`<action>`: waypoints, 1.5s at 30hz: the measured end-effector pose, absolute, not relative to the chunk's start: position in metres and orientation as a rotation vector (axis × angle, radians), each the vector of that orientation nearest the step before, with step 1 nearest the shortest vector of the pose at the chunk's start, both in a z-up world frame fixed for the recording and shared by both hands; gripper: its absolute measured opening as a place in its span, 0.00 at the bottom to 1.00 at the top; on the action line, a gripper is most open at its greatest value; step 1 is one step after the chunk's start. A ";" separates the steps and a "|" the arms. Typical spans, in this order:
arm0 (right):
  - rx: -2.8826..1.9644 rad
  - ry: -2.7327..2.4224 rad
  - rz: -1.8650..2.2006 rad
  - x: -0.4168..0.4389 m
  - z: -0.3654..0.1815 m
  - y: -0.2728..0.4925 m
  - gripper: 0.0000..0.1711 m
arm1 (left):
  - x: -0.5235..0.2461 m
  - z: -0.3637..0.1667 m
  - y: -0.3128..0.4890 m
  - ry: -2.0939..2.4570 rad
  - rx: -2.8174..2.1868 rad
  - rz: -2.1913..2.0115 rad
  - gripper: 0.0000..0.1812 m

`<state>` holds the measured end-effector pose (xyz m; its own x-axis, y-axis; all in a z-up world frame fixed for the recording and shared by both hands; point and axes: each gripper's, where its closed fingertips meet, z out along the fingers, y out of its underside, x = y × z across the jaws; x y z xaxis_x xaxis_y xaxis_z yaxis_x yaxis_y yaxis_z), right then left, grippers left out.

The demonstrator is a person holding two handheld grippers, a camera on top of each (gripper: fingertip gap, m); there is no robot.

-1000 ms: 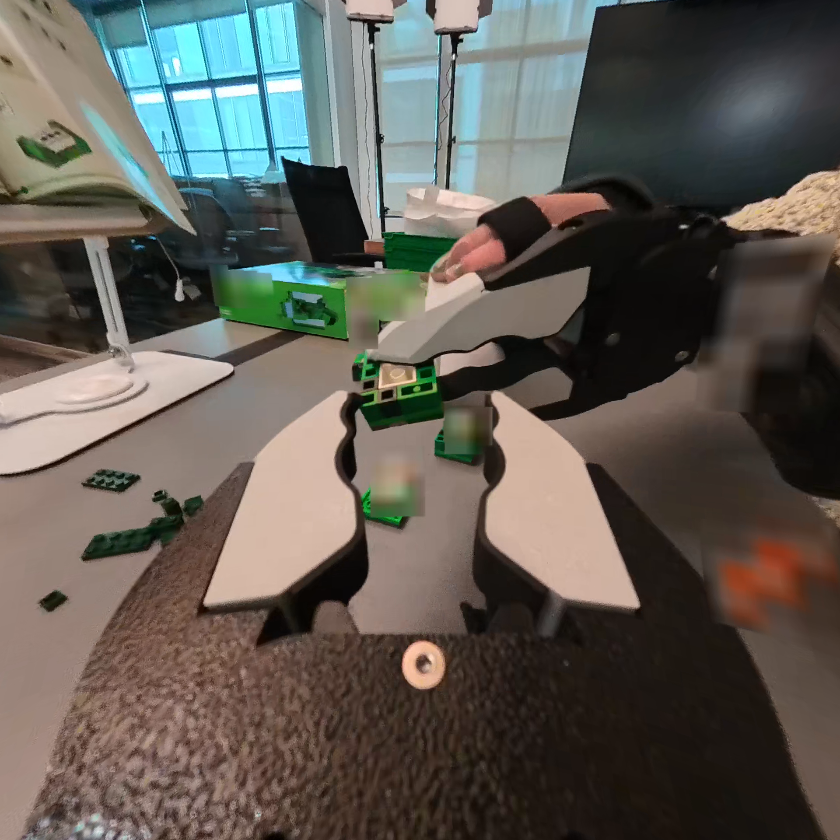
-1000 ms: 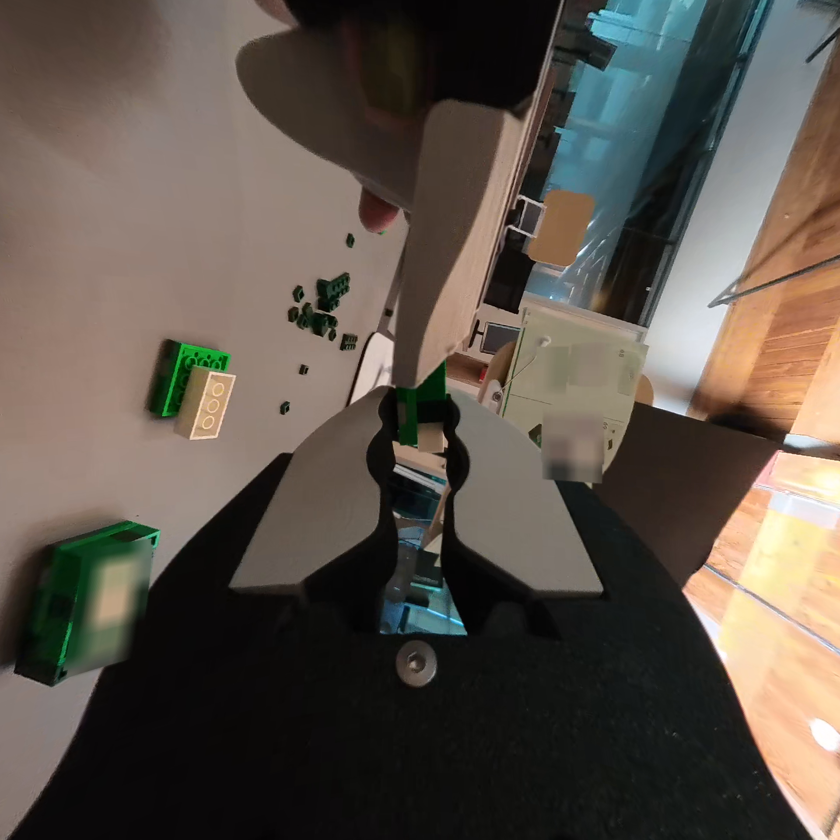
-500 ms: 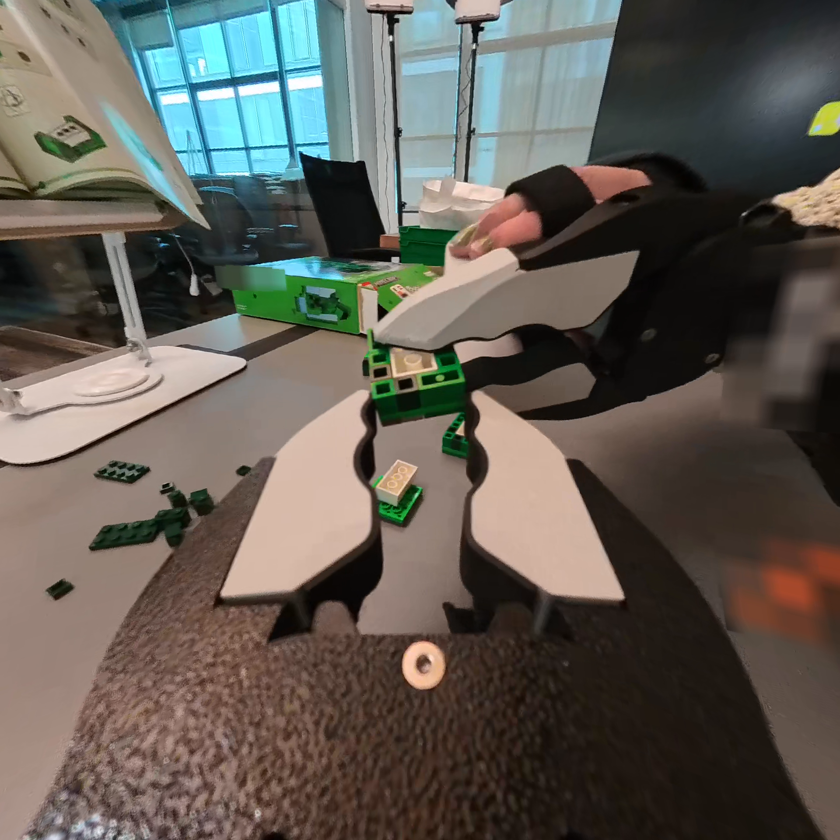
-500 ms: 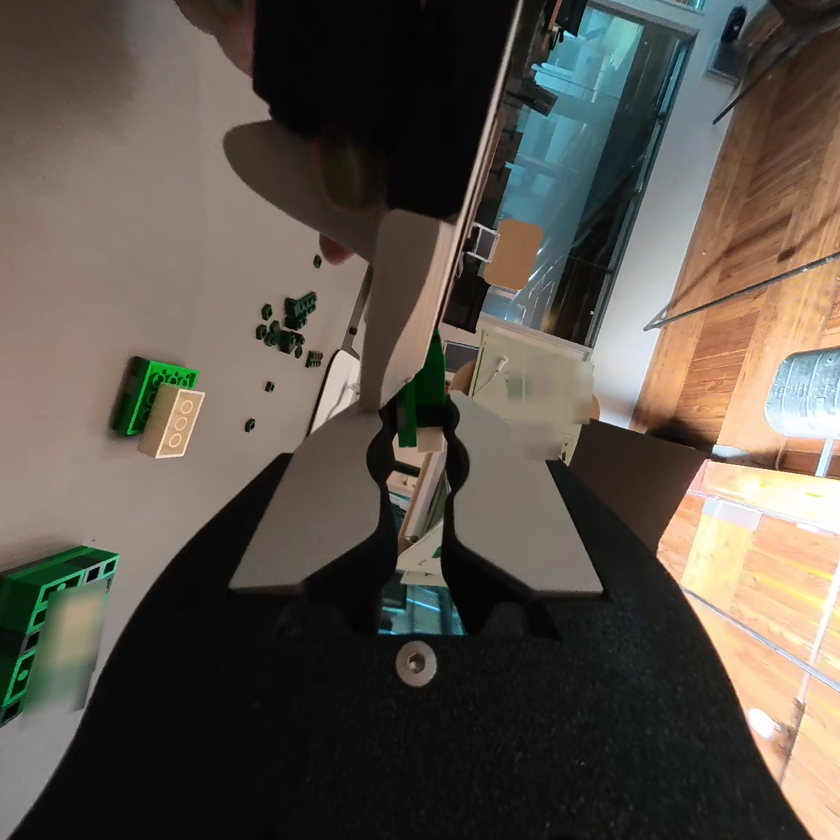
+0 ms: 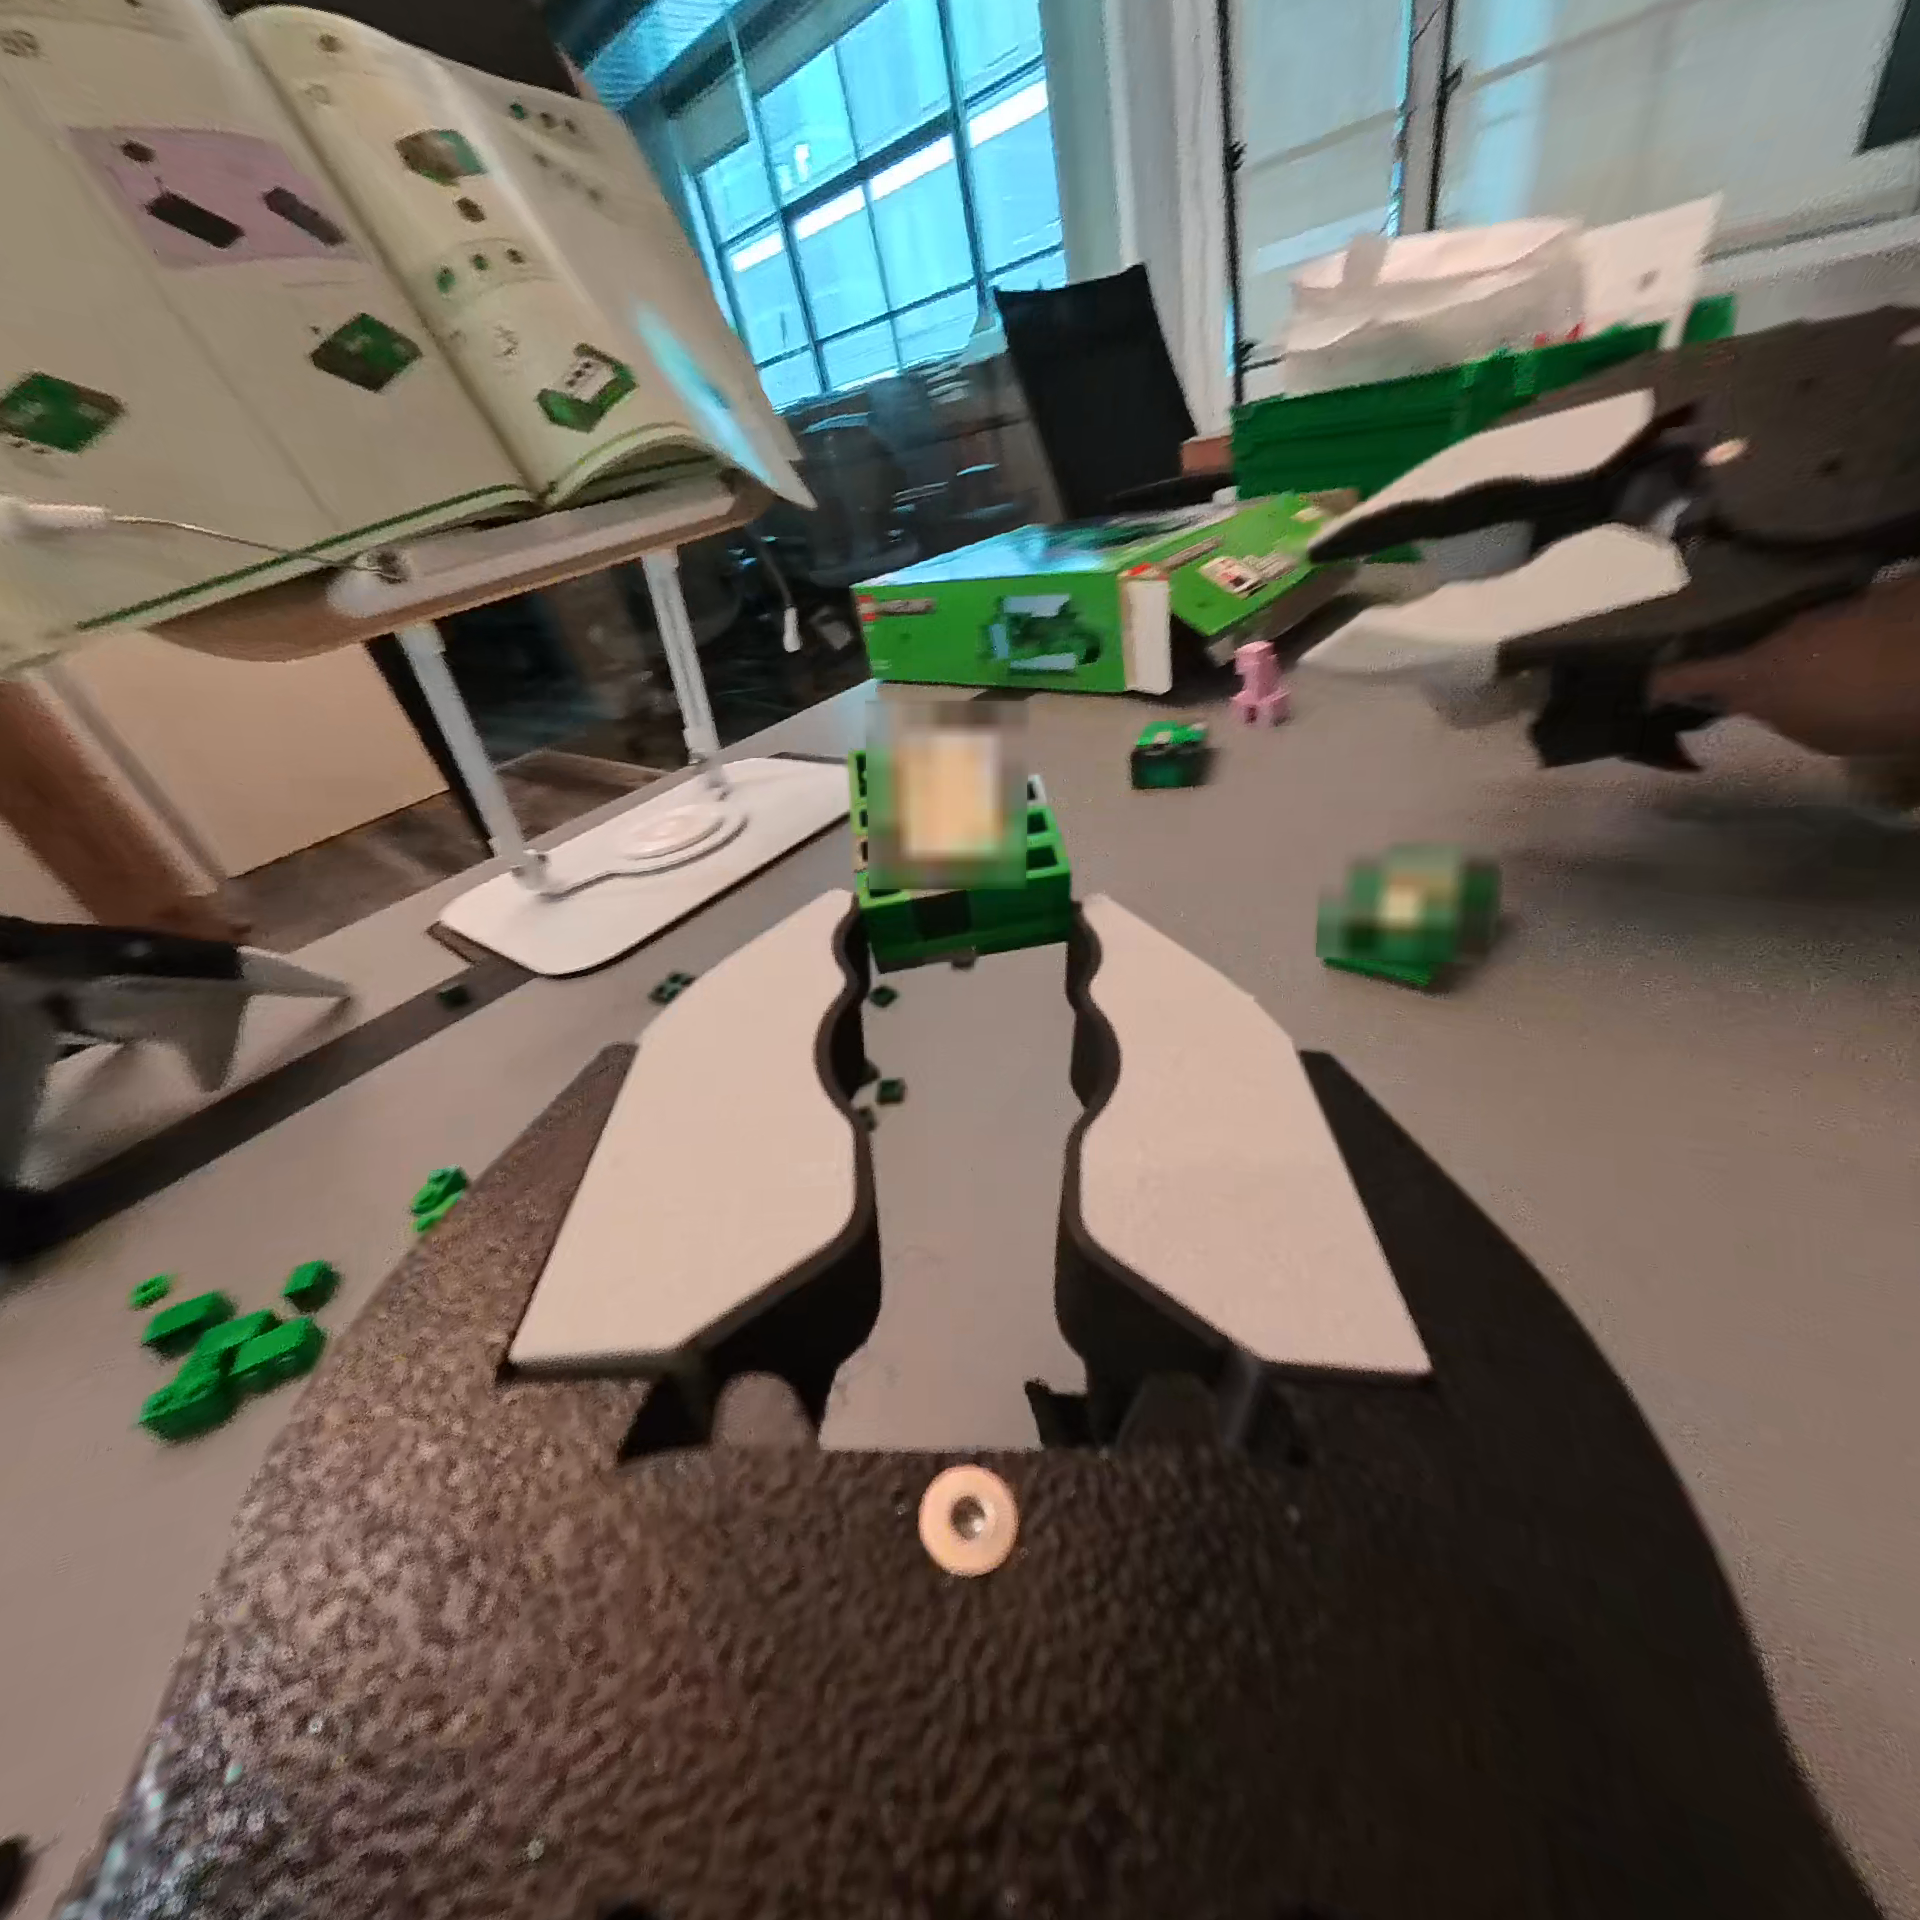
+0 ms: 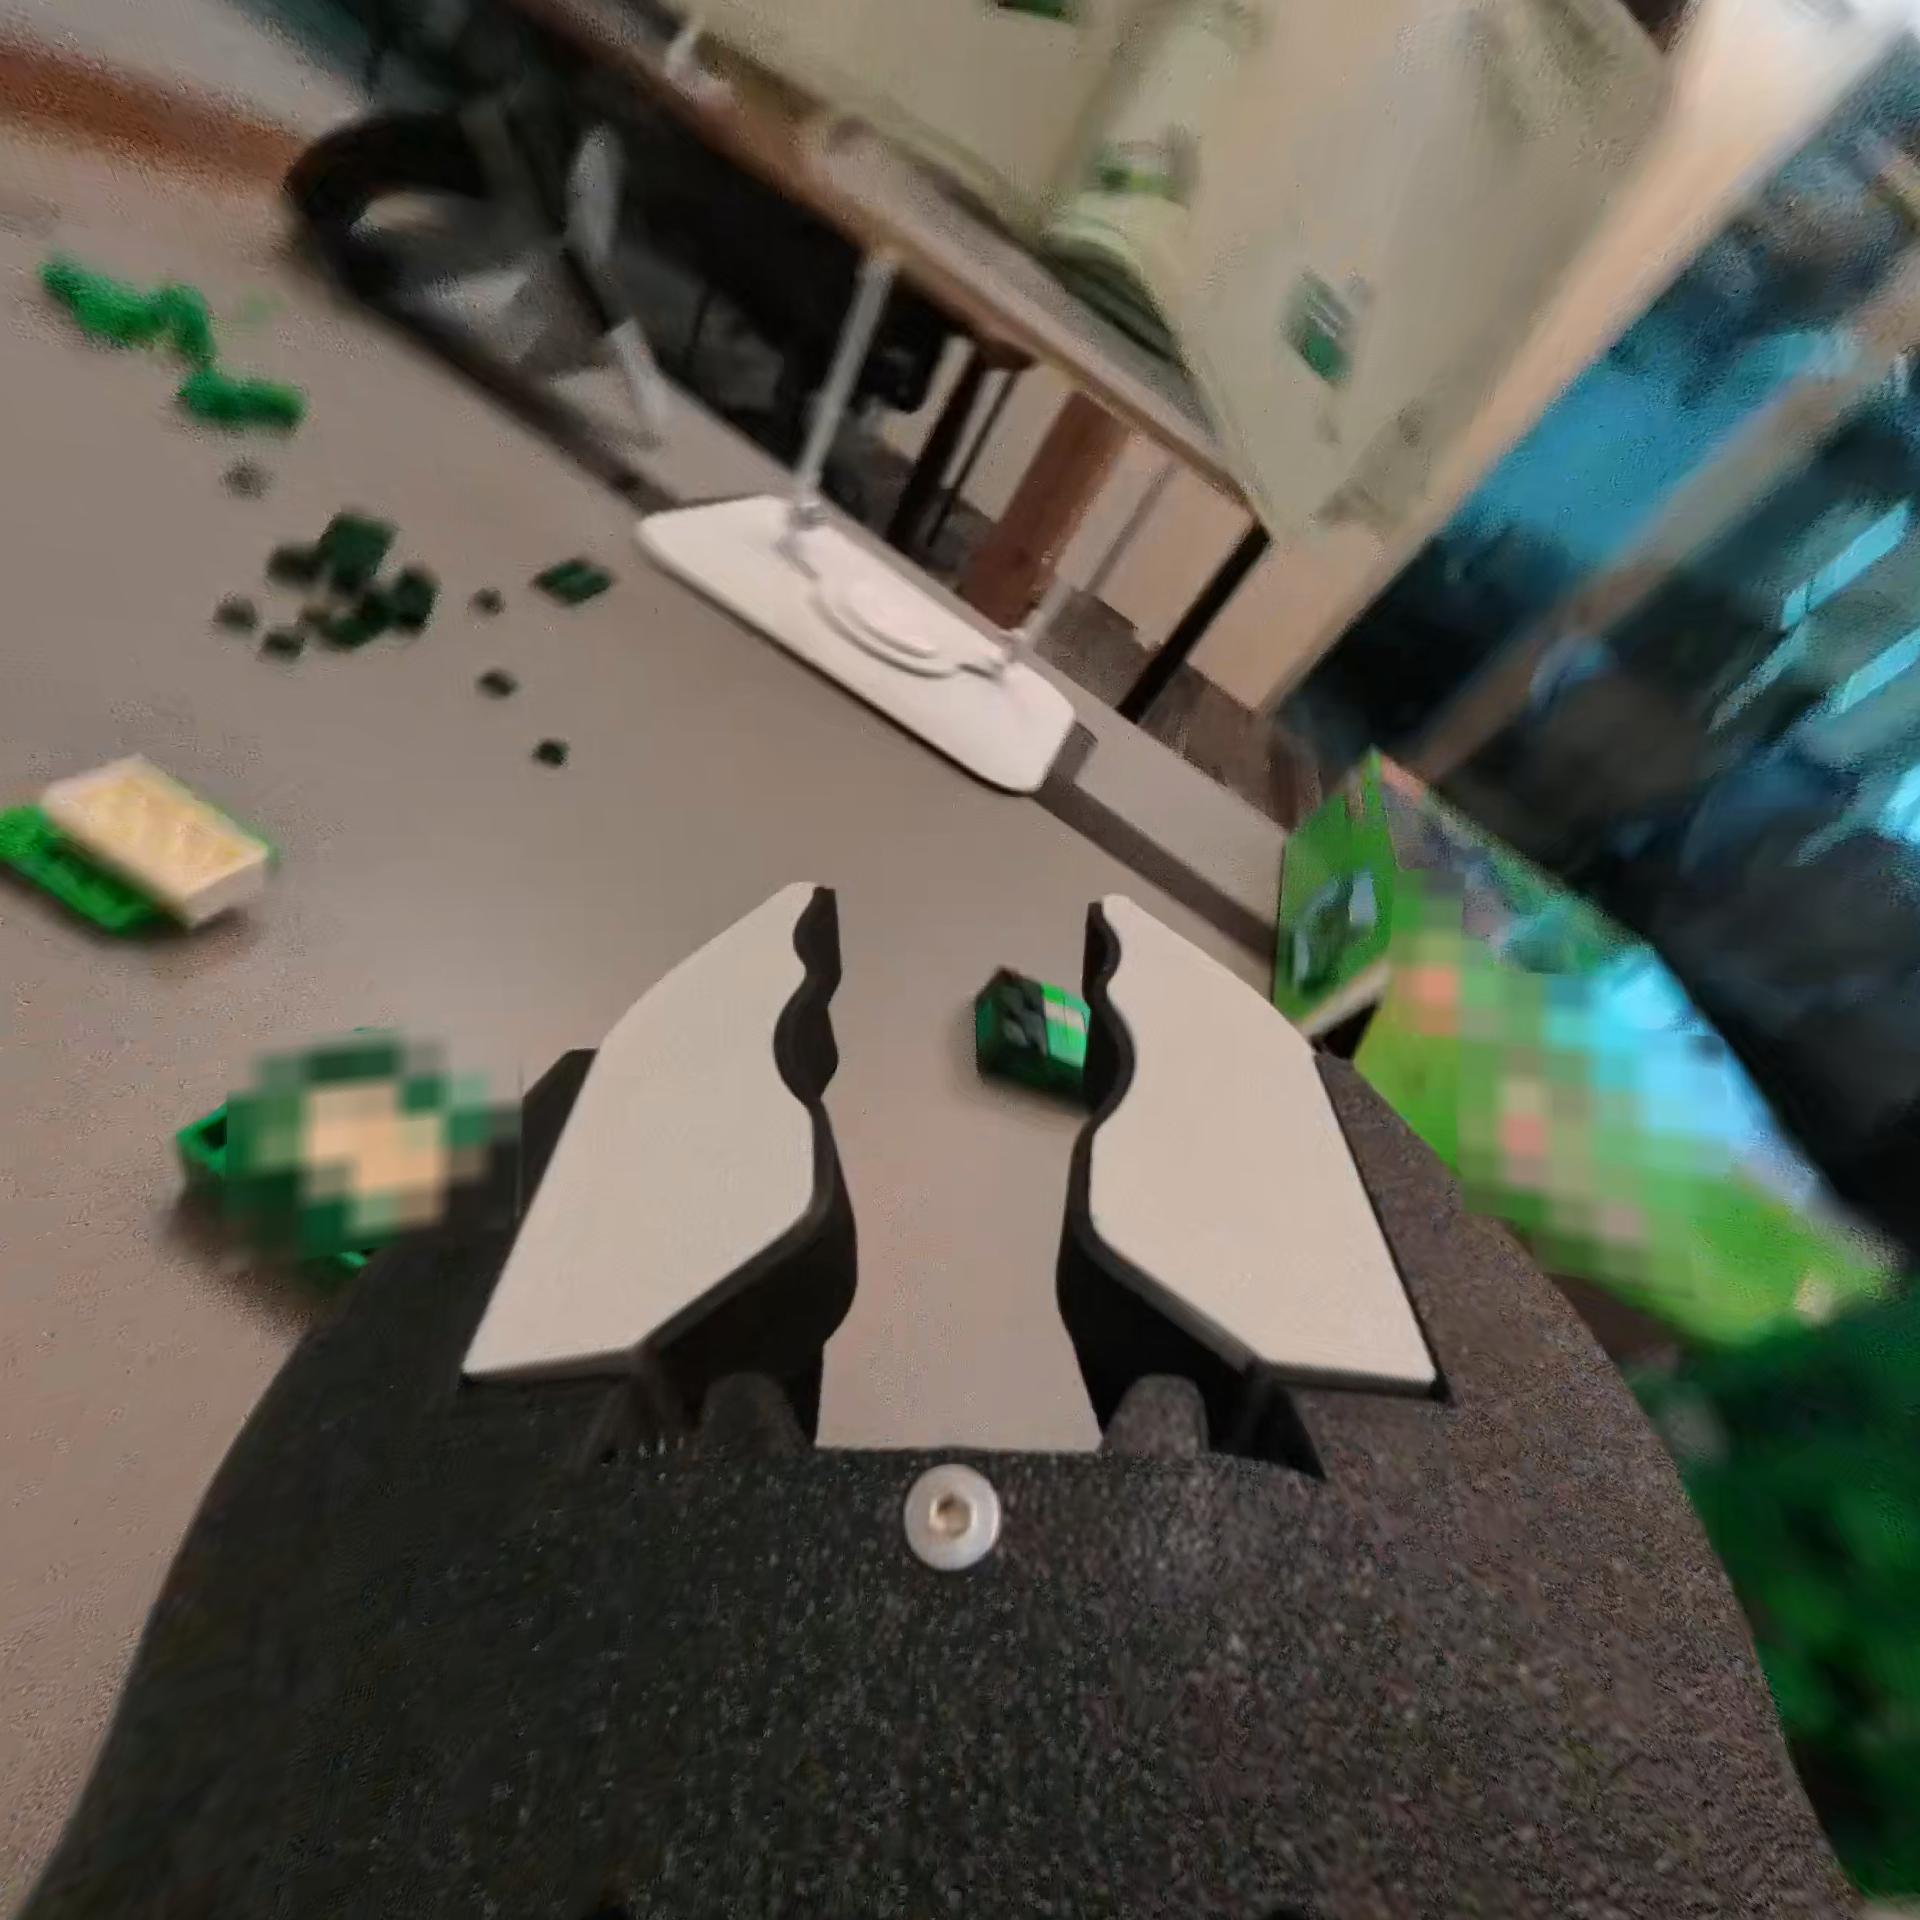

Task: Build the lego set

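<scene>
My left gripper (image 5: 964,925) is shut on a green Lego assembly (image 5: 966,914) with a tan part on top, held at the fingertips above the grey table (image 5: 1558,1143). My right gripper (image 6: 956,912) is open and empty above the table. A small dark-green block (image 6: 1034,1023) lies on the table between its fingertips. The right gripper also shows at the upper right of the left wrist view (image 5: 1314,597), apart from the assembly. A green plate with a tan brick (image 6: 156,852) and another green sub-assembly (image 6: 353,1153) lie on the table to its left.
An open instruction book (image 5: 364,312) sits on a white stand (image 5: 644,862) at the back left. A green box (image 5: 1018,623), a pink figure (image 5: 1262,686) and a small green block (image 5: 1169,753) lie behind. Loose green pieces (image 5: 229,1351) are scattered at the left. A grey-black tool (image 5: 114,997) lies at far left.
The right gripper has let go of the green assembly, opened and pulled away to the right. The left gripper now holds the assembly alone and has swung left.
</scene>
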<state>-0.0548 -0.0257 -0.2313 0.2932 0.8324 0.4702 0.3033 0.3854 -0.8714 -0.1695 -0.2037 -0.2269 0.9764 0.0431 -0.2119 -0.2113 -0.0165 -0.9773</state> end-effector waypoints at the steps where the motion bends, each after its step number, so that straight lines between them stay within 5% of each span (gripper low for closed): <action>1: -1.247 -1.164 0.574 -0.045 -0.232 -0.014 0.26 | -0.171 -0.228 -0.204 0.132 -1.586 0.219 0.20; 6: -1.207 -0.957 0.738 -0.030 -0.217 -0.004 0.19 | -0.170 -0.231 -0.202 0.143 -1.595 0.221 0.20; 40: -1.147 -1.130 0.622 -0.043 -0.231 -0.019 0.14 | -0.162 -0.230 -0.202 0.200 -1.573 0.260 0.20; 45: -1.084 -1.383 0.766 -0.087 -0.231 -0.068 0.13 | -0.154 -0.236 -0.199 0.264 -1.600 0.267 0.20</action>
<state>-0.0867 -0.0679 -0.2310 0.0888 0.9222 0.3765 0.1705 0.3583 -0.9179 -0.1542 -0.1994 -0.2357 0.9440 -0.0058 -0.3299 -0.3298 -0.0445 -0.9430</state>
